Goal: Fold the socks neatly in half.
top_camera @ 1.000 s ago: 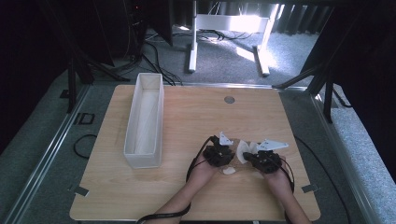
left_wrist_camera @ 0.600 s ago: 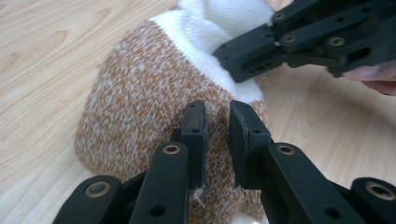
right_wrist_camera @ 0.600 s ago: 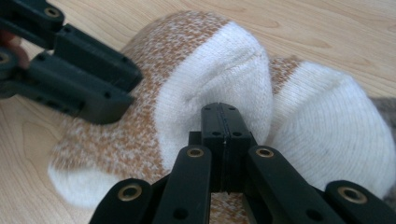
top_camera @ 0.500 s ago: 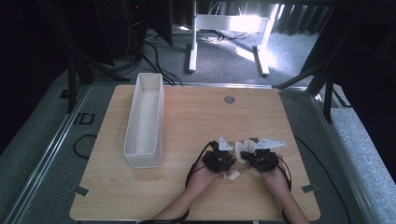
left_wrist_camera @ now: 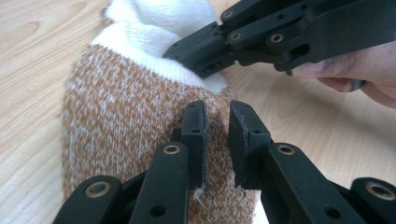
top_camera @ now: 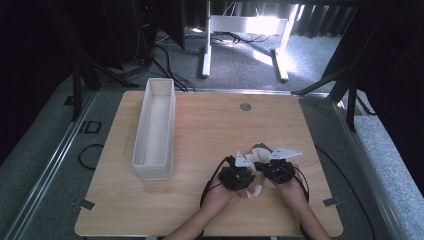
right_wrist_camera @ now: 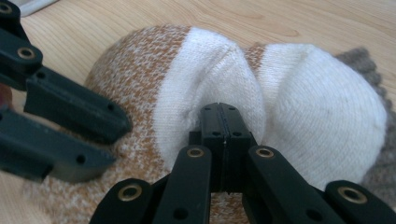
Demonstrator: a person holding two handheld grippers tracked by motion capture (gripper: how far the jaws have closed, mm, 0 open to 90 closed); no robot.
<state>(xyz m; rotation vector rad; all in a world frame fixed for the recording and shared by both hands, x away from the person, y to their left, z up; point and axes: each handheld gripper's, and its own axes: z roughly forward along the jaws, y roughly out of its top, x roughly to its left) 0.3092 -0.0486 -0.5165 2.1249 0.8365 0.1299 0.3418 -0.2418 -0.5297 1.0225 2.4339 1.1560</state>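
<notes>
Socks (top_camera: 256, 172) bunched at lower right of desk (top_camera: 200, 130), between both tools. Right hand-held gripper (right_wrist_camera: 223, 119) clamped tight, pinching white toe fabric. Left hand-held gripper (left_wrist_camera: 215, 135) narrowly parted, brown knit in gap; pinch unclear. Advice: firm left pinch first, then pull apart slowly, low over desk.

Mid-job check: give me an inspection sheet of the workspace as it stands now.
Surface: light wooden table, round grey grommet near far edge.
Job's things: orange-and-white knitted socks bunched near the front edge.
Clutter: long white open box at left; tape bits on front corners.
Grippers: left gripper slightly parted over orange knit; right gripper shut on a white sock part.
Cables: black cables trail from both grippers.
Surroundings: grey carpet, white stand legs, floor wires.
</notes>
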